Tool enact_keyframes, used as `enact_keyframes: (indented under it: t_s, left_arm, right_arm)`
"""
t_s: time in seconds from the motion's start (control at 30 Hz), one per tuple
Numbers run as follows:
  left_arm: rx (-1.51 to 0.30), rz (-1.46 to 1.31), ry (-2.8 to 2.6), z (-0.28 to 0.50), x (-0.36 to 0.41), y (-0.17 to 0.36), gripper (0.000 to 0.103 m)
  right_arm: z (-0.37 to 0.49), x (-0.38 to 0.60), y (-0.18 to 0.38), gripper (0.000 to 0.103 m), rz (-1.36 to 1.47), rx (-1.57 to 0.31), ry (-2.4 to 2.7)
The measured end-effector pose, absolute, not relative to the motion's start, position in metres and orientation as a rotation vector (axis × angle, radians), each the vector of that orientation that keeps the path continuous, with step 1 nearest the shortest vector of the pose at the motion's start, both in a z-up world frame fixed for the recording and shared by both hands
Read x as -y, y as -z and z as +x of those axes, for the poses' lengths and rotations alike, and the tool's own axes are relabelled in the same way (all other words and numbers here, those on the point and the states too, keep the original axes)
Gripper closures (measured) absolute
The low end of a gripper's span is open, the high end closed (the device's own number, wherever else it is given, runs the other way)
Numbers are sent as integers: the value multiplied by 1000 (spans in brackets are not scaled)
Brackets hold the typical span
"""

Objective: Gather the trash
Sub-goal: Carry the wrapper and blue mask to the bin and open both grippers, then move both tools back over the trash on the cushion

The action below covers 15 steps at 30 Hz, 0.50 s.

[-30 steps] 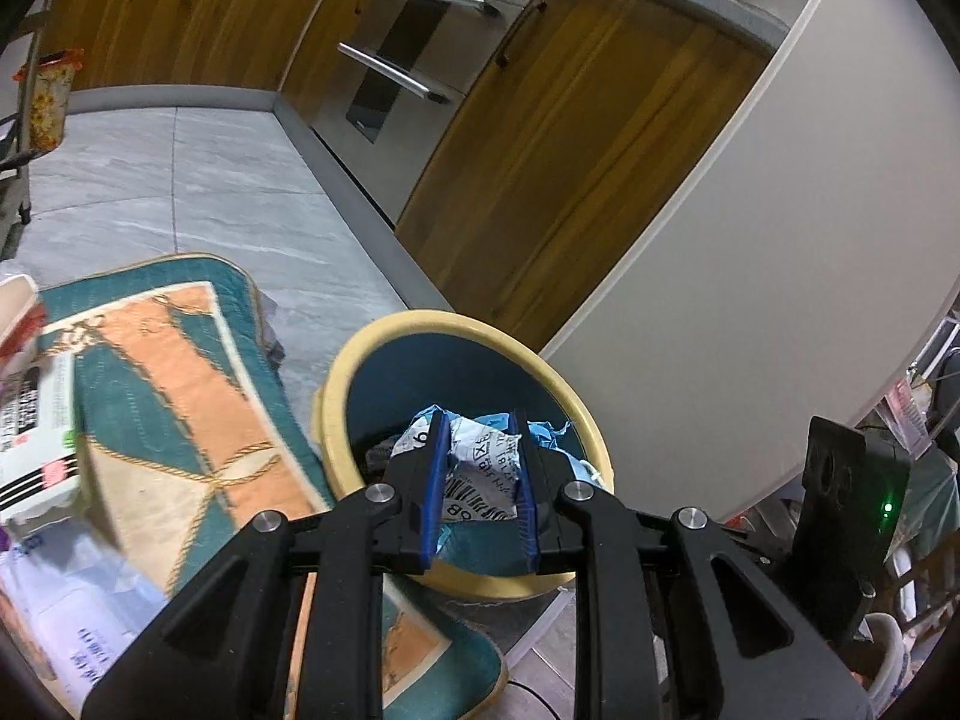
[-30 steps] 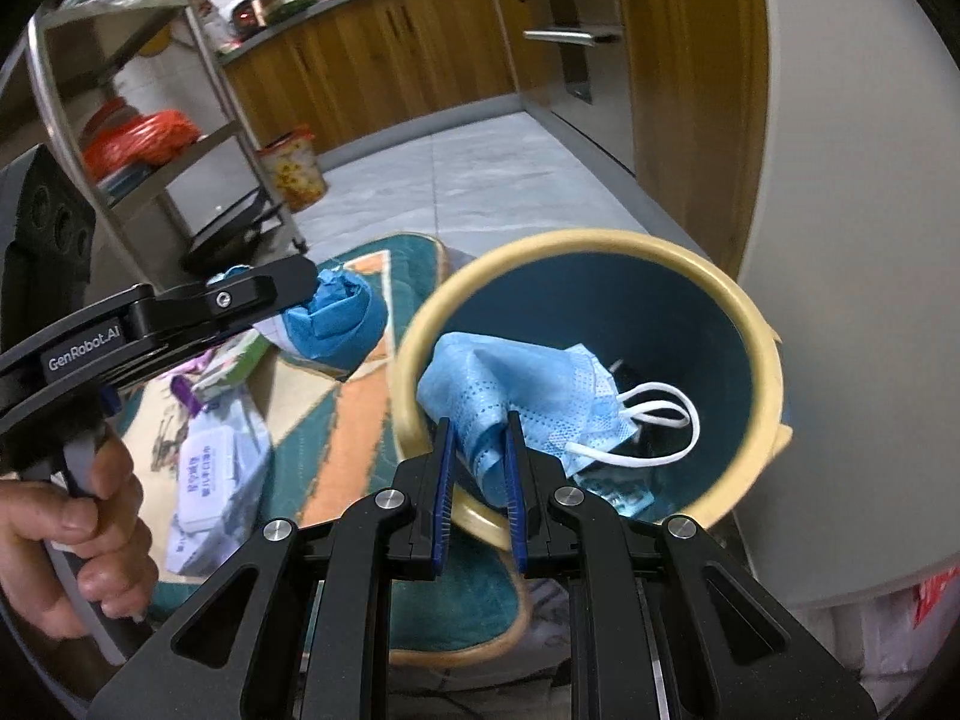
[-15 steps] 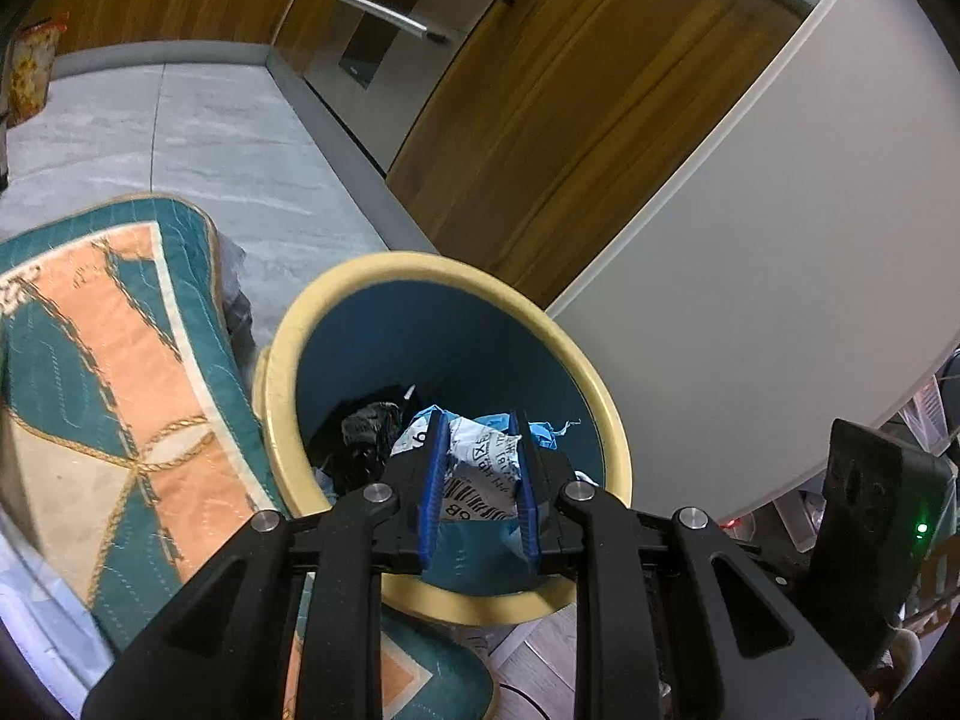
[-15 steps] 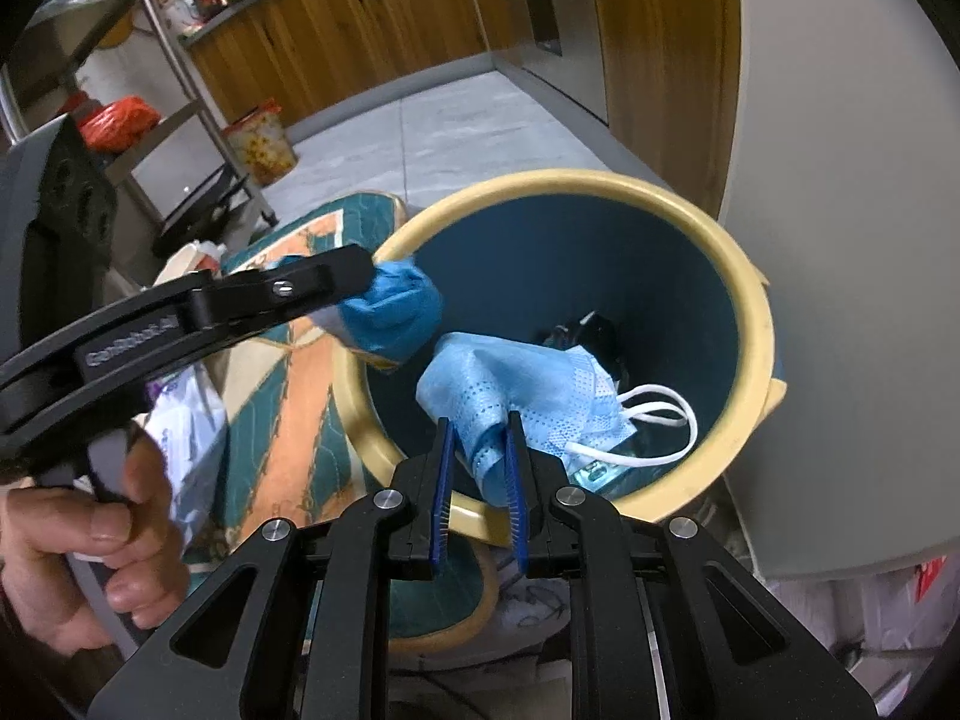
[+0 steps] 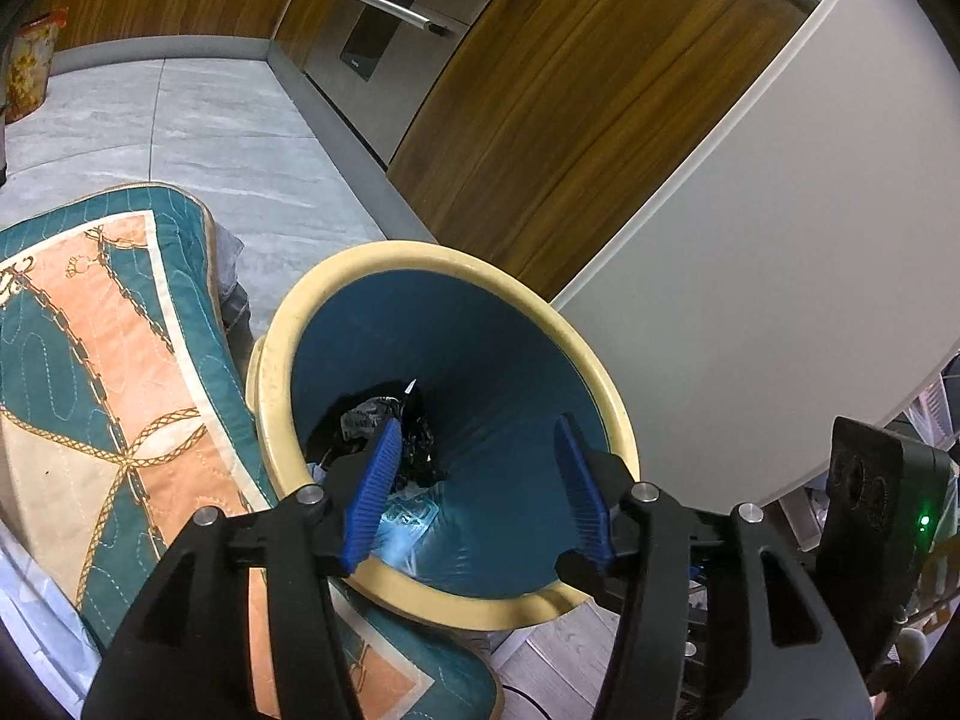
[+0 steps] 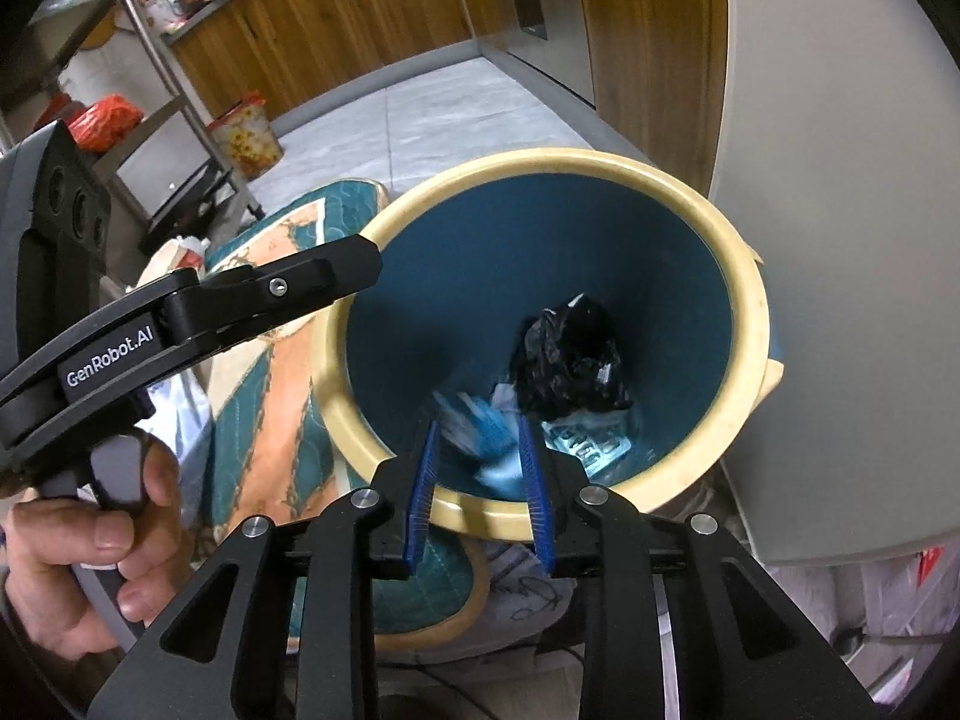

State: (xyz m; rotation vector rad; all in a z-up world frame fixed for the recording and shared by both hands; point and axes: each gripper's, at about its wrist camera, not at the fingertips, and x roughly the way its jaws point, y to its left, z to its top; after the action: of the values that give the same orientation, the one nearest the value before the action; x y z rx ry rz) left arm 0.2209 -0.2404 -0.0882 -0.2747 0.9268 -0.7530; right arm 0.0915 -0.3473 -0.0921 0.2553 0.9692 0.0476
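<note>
Hovering over the mouth of the round, cream-rimmed bin with a dark teal inside [image 5: 447, 261], left gripper [image 5: 477, 480] spread wide, blue ribbed pads [image 5: 375, 495] well apart, nothing held between them. Showing past the left pad, deep in the bin: crumpled black plastic bag [image 5: 420, 444] and, nearer the tool, pale blue printed wrapper [image 5: 408, 519] lying on the bottom.

Poised at the near rim of the same bin [image 6: 690, 192], right gripper [image 6: 477, 489] parted about halfway, blue pads [image 6: 423, 498] clear of the blurred light-blue face mask [image 6: 483, 435] seen between them; mask smeared by motion, apparently loose inside the bin, touching neither pad as far as can be told. Just beyond the mask, the black bag [image 6: 570, 363] sitting on the bin floor, with a clear printed packet [image 6: 591, 438] beside it toward the right pad.

Off to the left of the right tool, black body of the left gripper [image 6: 198, 309] marked "GenRobot.AI", reaching to the bin's rim, gripped by a bare hand [image 6: 90, 552].

Left of both tools, touching the bin's side: quilted teal and orange mat with gold chain pattern [image 5: 90, 372]. Farther out, grey tiled floor [image 5: 210, 138], wooden cabinet fronts [image 5: 570, 120], and to the right a pale grey curved panel [image 5: 780, 252]. Far left of the right tool, metal rack [image 6: 180, 84] with a flowered container [image 6: 246, 138] beside it.
</note>
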Motion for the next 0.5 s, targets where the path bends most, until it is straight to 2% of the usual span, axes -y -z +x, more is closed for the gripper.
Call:
enact_keyframes:
  t_s: [0.27, 0.33, 0.4, 0.5]
  left_arm:
    - [-876, -226, 727, 206, 224, 67, 43]
    - [-860, -215, 706, 201, 215, 60, 39]
    - [-843, -206, 689, 198, 204, 52, 37]
    - [-819, -193, 647, 193, 186, 42, 31]
  right_arm:
    - [90, 345, 85, 70, 274, -938, -59]
    - [91, 342, 83, 67, 276, -931, -70]
    - [91, 337, 81, 55, 278, -920, -88]
    - [92, 328, 77, 52, 272, -905, -118]
